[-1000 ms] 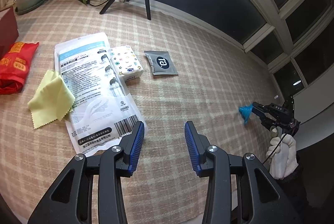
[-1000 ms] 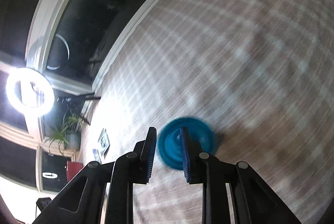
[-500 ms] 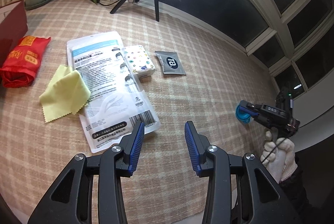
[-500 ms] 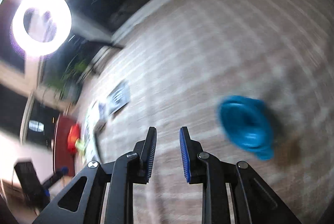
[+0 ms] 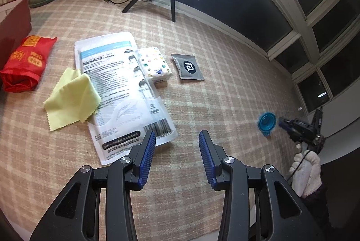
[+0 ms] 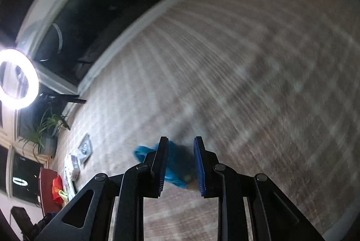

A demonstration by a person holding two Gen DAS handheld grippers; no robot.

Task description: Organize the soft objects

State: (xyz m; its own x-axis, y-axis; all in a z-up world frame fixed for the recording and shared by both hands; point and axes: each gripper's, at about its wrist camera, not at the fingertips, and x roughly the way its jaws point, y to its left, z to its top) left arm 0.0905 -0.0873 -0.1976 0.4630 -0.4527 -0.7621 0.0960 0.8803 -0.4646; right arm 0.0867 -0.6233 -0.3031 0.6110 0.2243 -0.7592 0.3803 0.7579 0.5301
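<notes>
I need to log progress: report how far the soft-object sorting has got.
Done: nothing visibly sorted. The red bag, yellow cloth, mask pack, tissue pack and grey sachet lie loose on the carpet. In hand: the right gripper is at the blue funnel; blur hides any grip. The left gripper is open and empty. Left: all of it.
</notes>
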